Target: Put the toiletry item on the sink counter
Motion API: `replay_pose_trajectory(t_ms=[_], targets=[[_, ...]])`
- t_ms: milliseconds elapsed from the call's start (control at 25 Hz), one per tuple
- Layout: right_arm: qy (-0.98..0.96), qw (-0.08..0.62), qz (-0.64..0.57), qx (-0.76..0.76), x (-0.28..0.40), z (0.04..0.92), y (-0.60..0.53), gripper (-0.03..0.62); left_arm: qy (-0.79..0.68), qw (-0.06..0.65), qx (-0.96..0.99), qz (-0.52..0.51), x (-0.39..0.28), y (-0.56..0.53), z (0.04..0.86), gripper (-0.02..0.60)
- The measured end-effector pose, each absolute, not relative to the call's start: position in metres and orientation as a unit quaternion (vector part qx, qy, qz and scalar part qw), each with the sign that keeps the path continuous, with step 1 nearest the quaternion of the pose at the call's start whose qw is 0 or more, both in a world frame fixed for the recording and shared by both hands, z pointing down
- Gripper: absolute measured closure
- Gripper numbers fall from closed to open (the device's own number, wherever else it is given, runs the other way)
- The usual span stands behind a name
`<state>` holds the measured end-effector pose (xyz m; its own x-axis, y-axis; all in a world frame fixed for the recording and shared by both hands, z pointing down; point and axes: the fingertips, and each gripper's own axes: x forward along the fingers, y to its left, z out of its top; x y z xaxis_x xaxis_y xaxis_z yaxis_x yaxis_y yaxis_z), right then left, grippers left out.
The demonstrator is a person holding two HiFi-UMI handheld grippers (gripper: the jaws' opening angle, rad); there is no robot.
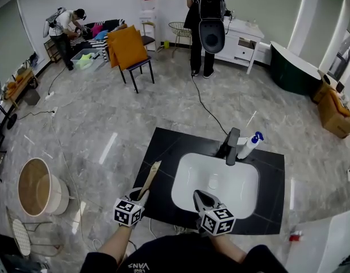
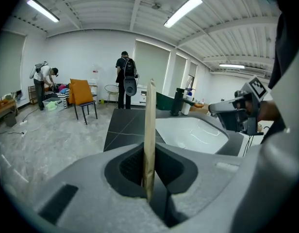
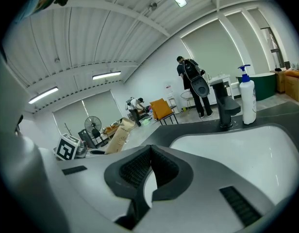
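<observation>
Black counter (image 1: pixel 158 152) spread out below me, with the white basin (image 1: pixel 220 181) sunk into its middle. Behind the basin stood the dark faucet (image 1: pixel 232 147), and just beside it was 1 white bottle (image 1: pixel 249 147) with a blue top. My right gripper (image 1: pixel 199 195) hung over the basin's near rim, its jaws drawn together with nothing between them. My left gripper (image 1: pixel 141 194) sat over the counter's left strip, its 2 jaws pinched nearly together on the toiletry item (image 1: pixel 151 176). This was a thin, flat tan packet that stood up out of the grip and leaned away from me.

I judged the task roughly half done. The packet was in my grip and above the counter, but not yet set down, and I couldn't tell whether any part of it touched the surface. What was left was to lower it onto the bare strip left of the basin, let go and draw back.
</observation>
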<state>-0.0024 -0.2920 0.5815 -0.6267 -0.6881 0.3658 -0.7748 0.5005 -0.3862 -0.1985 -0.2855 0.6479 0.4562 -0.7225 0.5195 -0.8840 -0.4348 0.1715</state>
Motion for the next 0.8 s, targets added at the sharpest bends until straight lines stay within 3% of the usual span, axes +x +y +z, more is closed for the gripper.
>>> replay_pose_trajectory(t_ms=[560,800], targets=[[-0.850,0.075,0.275,0.442,0.028,0.588,-0.313,0.594,-0.482,0.305,0.793,0.213,-0.189,-0.363,0.666,0.546],[-0.841,0.072,0.280,0.457,0.043,0.592,-0.320,0.594,-0.466,0.378,0.768,0.223,-0.180,-0.388,0.681,0.542]])
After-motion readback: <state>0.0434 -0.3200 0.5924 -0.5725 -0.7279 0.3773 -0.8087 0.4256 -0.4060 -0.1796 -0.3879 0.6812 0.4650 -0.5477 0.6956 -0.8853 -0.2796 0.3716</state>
